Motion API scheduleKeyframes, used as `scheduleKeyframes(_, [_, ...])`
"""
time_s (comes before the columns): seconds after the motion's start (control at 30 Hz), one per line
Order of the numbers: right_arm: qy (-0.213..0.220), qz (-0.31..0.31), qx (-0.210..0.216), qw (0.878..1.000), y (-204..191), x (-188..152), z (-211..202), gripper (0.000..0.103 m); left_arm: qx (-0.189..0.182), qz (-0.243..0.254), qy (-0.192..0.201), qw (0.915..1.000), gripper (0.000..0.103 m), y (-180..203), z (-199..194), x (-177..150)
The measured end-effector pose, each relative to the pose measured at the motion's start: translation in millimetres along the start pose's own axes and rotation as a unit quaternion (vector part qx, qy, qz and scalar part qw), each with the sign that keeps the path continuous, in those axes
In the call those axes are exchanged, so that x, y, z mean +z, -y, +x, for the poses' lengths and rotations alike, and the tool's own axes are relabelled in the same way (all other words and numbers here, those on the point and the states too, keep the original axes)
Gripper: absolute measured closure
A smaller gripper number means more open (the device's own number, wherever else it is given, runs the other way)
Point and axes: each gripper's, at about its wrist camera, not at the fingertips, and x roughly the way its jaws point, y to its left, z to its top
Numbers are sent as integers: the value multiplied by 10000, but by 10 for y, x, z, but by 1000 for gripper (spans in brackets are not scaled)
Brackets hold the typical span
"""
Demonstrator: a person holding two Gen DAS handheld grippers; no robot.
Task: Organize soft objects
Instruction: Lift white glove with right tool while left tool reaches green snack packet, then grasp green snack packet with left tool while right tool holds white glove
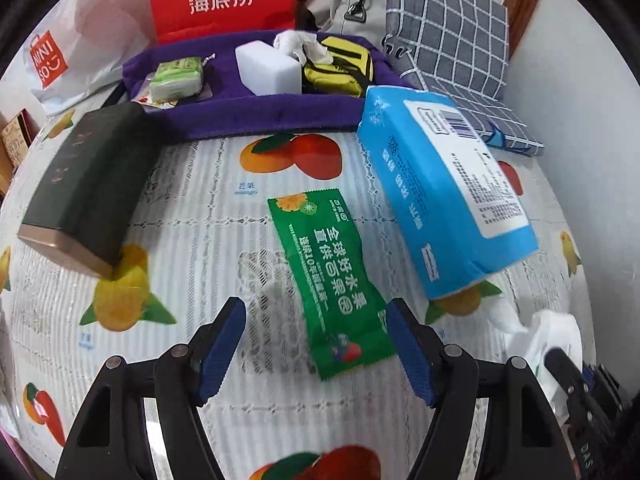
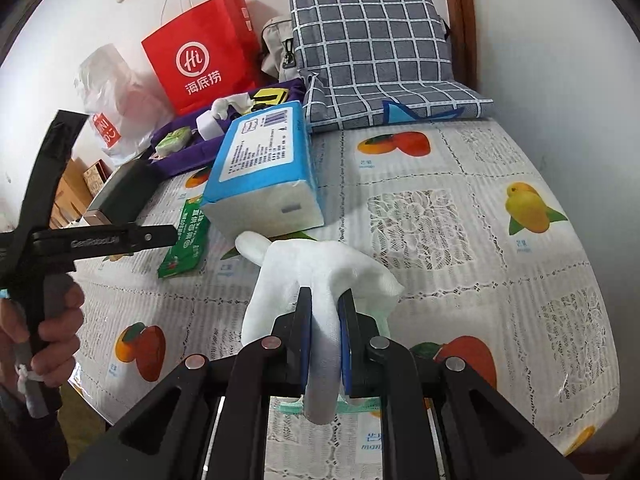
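My left gripper (image 1: pixel 316 320) is open and empty, low over the table, with a flat green wipe packet (image 1: pixel 330 280) lying between and just ahead of its fingers. My right gripper (image 2: pixel 325 304) is shut on a white cloth (image 2: pixel 320 272) and holds it above the table; the cloth also shows at the right edge of the left wrist view (image 1: pixel 540 336). A blue tissue pack (image 1: pixel 444 196) lies tilted against a purple fabric tray (image 1: pixel 272 112). The tray holds a green tissue packet (image 1: pixel 176 80), a white block (image 1: pixel 268 68) and a yellow pouch (image 1: pixel 340 68).
A dark box (image 1: pixel 88 184) lies at the left on the fruit-print tablecloth (image 1: pixel 224 240). A red paper bag (image 2: pixel 204 52), a white plastic bag (image 2: pixel 116 108) and a grey checked cushion (image 2: pixel 380 52) stand against the back wall. The left gripper's handle (image 2: pixel 52 240) shows at the left of the right wrist view.
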Motion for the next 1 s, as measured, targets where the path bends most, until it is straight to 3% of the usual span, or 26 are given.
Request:
scheduleKeyframes(0.17, [-63,17,-2,10000,29,-11,66,91,23,-53,30,10000,32,52,170,94])
scheduleKeyframes(0.4, [-134,-63,-65,9999,-29,11,101,91,537,340,46,9980,32,175,304,96])
scheduleKeyframes(0.8, [-188,-433,-26,9989,-469,-12,95,91,468,153,-10,9988,32,-472,56,-271])
scheduleKeyframes(1.0, [-198,-695,40,9974,-764,-61,83,91,249,364,110,9990,33,-656,-46,-373])
